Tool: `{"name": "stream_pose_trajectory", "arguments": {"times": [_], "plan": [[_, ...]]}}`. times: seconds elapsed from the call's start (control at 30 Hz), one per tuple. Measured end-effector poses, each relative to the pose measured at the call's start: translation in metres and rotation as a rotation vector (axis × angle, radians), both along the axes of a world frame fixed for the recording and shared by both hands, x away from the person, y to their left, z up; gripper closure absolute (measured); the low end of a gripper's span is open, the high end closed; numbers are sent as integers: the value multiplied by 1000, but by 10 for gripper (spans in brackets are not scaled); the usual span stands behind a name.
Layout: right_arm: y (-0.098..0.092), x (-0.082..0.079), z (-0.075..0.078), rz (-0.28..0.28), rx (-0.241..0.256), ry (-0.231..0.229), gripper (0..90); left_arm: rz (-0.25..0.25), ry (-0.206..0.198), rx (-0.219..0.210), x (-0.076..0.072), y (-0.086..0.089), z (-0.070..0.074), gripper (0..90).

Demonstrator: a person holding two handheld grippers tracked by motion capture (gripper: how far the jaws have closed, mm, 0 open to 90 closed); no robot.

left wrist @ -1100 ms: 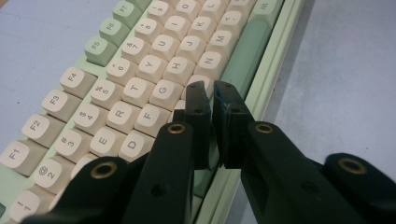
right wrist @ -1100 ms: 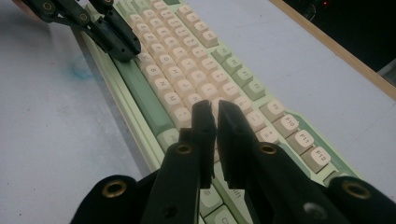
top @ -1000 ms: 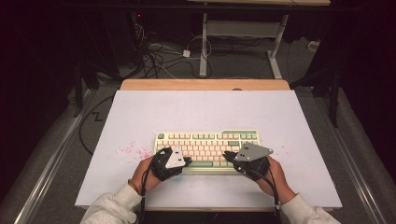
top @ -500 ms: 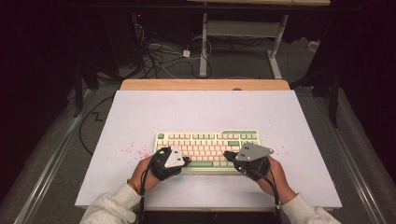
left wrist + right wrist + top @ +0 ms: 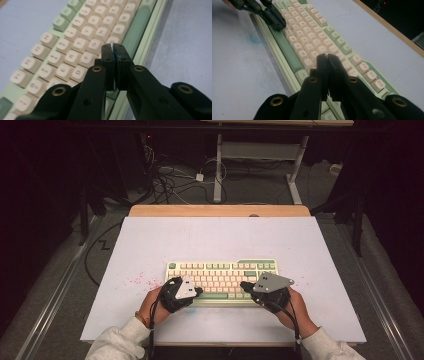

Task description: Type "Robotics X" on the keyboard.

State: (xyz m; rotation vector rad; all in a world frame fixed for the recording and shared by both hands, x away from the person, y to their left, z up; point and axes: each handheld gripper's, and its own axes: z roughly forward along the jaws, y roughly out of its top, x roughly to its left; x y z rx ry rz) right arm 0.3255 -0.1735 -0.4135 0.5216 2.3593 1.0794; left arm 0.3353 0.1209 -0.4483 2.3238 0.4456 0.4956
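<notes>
Resting under both closed grippers' tips, left gripper (image 5: 113,47) and right gripper (image 5: 326,57): keyboard (image 5: 220,270)

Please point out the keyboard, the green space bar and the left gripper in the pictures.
keyboard (image 5: 220,279), high view, on the cream keys at its middle.
space bar (image 5: 287,51), right gripper view, on the middle of the long green key.
left gripper (image 5: 113,46), left gripper view, between its closed tips.

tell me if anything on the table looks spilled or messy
Yes: reddish speckles stain the white table just left of the keyboard, like spattered paint or ink. The keyboard itself sits square.
</notes>
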Motion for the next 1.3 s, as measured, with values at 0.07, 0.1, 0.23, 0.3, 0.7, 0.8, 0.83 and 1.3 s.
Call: {"name": "stream_pose_trajectory", "arguments": {"times": [0.07, 0.1, 0.23, 0.3, 0.7, 0.8, 0.83, 1.3], "plan": [[-1, 0, 1, -3, 3, -3, 889, 2, -5, -28, -1, 3, 5, 858], [-1, 0, 1, -5, 2, -5, 889, 2, -10, -27, -1, 3, 6, 858], [-2, 1, 2, -7, 2, -6, 889, 9, -10, -23, -1, 6, 6, 859], [-2, 1, 2, -8, 0, -6, 889, 14, -15, -29, -1, 8, 8, 858], [-7, 2, 1, -23, -16, 0, 900, 42, -26, -47, -2, 21, 13, 859], [-11, 3, 1, -28, -14, 4, 900, 46, -28, -47, -2, 23, 13, 860], [-12, 3, 1, -32, -12, 7, 900, 47, -28, -46, -2, 23, 13, 860], [-20, 6, -2, -54, -25, 21, 900, 76, -30, -50, -1, 35, 14, 861]]}}
